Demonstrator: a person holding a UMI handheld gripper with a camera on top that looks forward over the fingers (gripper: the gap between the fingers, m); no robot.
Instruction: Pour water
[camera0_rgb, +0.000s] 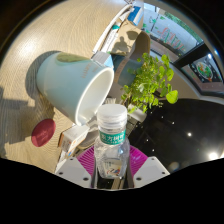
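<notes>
Pale wood-grain tabletop (30, 120) fills the near left of the gripper view, and a dark glossy surface (185, 135) with small bright reflections is seen to the right. Beyond these, a cluttered room with window light is glimpsed, though its contents are too small to be made out.

At the bottom of the view, a clear plastic water bottle (113, 140) is held upright by the gripper (113, 162). A white cap and a green-and-white label are shown on the bottle. The purple pads (87, 159) of the two fingers are pressed against the bottle's sides, one at the left and one at the right, so the jaws are pinched onto it.

Just beyond the bottle and to its left, a large pale green mug (68, 82) is seen tipped toward the camera, so that its white rim and pale interior are presented as an oval. A handle is visible on its left side. Whether the mug is resting on the table or propped cannot be told.

To the right of the mug, a leafy green plant (150, 82) is seen, with its stems rising behind the bottle's cap.

On the tabletop near the left finger, a small dark red rounded object (42, 132) is lying apart from the mug; its identity cannot be determined.
</notes>
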